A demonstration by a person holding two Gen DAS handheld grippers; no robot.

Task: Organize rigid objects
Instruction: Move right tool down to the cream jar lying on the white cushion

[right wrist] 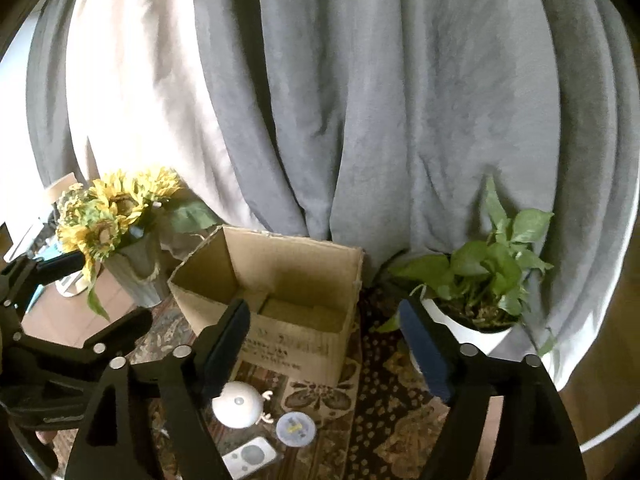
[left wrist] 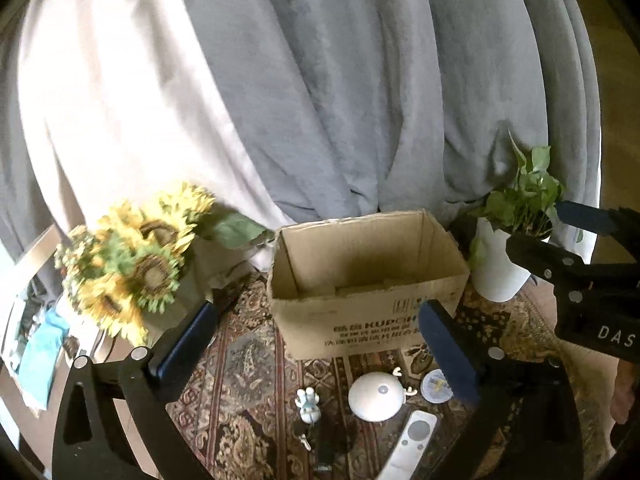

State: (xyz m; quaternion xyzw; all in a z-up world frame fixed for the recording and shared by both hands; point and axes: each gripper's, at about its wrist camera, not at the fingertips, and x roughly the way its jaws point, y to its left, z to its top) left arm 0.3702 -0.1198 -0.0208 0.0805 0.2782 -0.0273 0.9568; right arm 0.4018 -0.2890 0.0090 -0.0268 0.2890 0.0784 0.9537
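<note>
An open, empty cardboard box (left wrist: 360,276) stands on a patterned cloth; it also shows in the right wrist view (right wrist: 280,296). In front of it lie a white dome with antlers (left wrist: 376,396) (right wrist: 236,404), a round clear disc (left wrist: 436,386) (right wrist: 295,428), a white remote (left wrist: 412,440) (right wrist: 250,458) and a small white-and-blue figurine (left wrist: 307,404). My left gripper (left wrist: 320,336) is open and empty above these items. My right gripper (right wrist: 324,332) is open and empty, to the right of the left one, over the box's near edge.
A vase of sunflowers (left wrist: 132,264) (right wrist: 116,220) stands left of the box. A potted green plant in a white pot (left wrist: 504,256) (right wrist: 480,292) stands right of it. Grey and white curtains (left wrist: 320,80) hang behind. The right gripper's body (left wrist: 580,276) shows at the left view's right edge.
</note>
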